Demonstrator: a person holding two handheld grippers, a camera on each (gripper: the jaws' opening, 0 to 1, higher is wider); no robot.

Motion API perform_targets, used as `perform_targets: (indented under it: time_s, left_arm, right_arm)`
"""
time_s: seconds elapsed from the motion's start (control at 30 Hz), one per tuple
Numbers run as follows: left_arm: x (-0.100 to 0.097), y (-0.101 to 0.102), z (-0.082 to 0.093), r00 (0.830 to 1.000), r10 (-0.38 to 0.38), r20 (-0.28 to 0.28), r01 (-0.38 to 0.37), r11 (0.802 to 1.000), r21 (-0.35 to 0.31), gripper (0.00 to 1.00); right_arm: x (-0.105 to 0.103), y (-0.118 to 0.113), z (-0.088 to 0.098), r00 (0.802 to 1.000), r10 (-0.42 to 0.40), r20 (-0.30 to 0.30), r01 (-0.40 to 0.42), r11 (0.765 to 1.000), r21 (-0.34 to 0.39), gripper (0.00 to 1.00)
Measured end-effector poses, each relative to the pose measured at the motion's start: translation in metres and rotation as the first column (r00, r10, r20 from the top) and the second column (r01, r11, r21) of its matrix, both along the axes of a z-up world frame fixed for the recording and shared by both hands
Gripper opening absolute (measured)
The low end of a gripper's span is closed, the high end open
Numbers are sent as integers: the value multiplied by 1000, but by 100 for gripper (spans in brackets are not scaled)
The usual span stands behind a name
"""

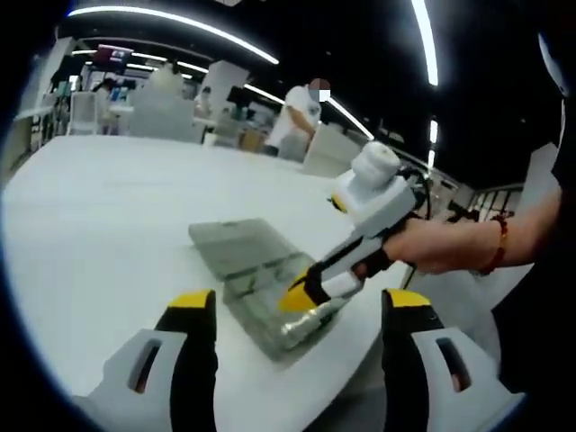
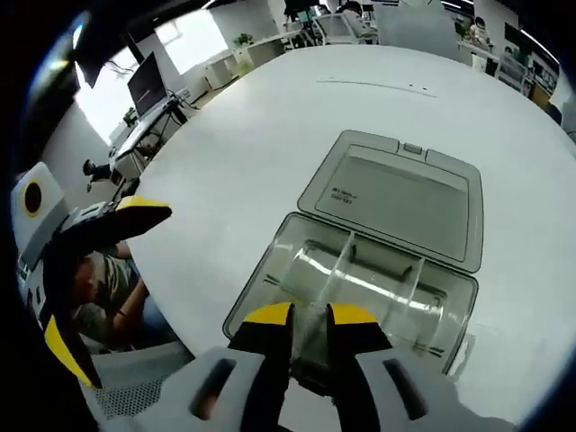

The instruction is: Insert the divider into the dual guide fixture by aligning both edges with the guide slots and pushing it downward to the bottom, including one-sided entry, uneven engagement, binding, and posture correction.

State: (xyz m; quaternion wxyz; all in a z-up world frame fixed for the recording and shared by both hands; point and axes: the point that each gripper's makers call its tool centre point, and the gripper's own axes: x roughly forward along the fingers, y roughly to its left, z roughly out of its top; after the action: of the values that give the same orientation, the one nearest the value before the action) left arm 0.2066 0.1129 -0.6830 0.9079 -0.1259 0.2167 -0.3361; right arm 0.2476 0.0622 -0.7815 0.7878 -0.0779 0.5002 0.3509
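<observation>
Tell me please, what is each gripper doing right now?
Left gripper: open, holding nothing.
Right gripper: nearly closed at the clear box's near edge; grasp unclear.

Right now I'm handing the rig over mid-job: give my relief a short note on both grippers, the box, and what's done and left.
Right gripper: jaws nearly shut at the near wall of the clear box, apparently pinching a clear divider; the grip itself is hard to see.
Left gripper: open, empty, held off the near side of the box.
The box rests on the white table, its lid open flat behind.
Done: dividers already stand inside.
Left: confirm both edges sit in the slots, press to the bottom.
</observation>
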Motion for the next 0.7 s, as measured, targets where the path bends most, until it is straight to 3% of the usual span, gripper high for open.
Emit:
perform_targets:
  time_s: [0.3, 0.7]
  left_arm:
    - [-12, -13, 7, 1000, -13, 7, 13, 999, 30, 74]
    - [-20, -32, 15, 999, -28, 26, 26, 996, 81, 75]
  right_arm:
    - [2, 1, 10, 996, 47, 75, -49, 999, 19, 26]
    - [-3, -5, 29, 988, 71, 140, -85, 992, 96, 27]
